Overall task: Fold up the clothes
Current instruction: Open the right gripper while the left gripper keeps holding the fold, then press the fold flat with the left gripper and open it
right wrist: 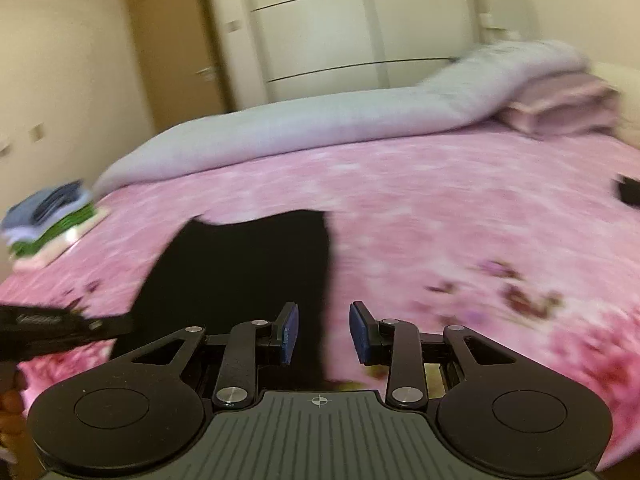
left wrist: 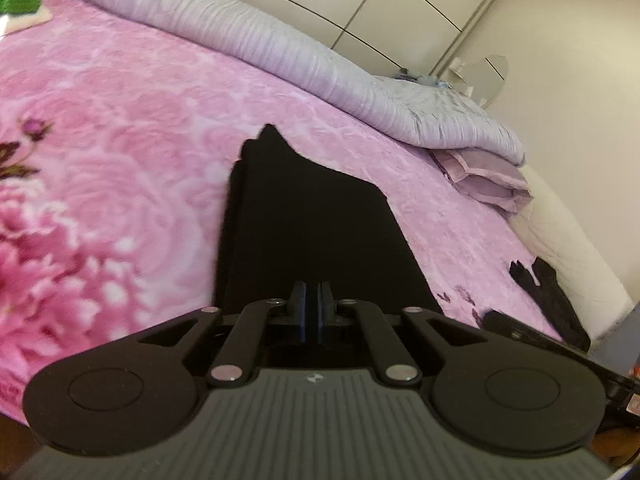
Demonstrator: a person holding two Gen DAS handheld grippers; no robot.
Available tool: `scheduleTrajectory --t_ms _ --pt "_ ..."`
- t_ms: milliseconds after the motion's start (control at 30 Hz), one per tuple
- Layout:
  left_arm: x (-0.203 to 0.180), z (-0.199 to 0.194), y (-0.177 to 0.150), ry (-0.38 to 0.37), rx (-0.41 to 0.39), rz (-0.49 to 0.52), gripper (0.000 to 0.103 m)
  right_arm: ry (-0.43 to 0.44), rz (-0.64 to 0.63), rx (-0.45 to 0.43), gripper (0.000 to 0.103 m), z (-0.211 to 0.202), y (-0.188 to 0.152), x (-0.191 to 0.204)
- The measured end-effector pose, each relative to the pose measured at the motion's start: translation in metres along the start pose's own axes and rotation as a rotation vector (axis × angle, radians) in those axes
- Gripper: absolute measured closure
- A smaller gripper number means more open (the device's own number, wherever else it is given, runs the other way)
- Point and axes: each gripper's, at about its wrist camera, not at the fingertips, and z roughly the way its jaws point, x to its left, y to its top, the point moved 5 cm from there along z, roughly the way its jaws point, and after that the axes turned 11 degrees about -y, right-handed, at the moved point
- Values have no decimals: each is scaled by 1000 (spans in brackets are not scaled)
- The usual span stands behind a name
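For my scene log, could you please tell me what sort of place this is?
Most likely a home bedroom: a bed spread with a pink floral blanket, a rolled grey quilt along its far side, and tall cream wardrobe doors behind it.

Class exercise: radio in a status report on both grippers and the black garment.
Left gripper shut over the black garment. Right gripper open, holding nothing. Garment folded on pink blanket. Nothing blocking.
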Motion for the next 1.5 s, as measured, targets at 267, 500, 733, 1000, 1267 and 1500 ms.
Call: scheduleTrajectory --t_ms 267,500,733,1000,1267,1500 --pt "13 20 -20 47 42 2 97 -27 -249 62 70 45 -30 43" --pt "10 20 -18 72 49 10 97 -18 -209 102 70 45 -29 37" --pt "10 20 -18 73 49 1 97 -24 -211 105 70 44 -27 38" --pt "10 17 -13 69 62 -10 97 -3 -183 75 70 48 -6 32" --pt "5 34 44 68 11 136 98 38 -125 14 70 54 35 20" --pt "37 79 43 115 41 186 100 56 -149 98 73 129 23 18"
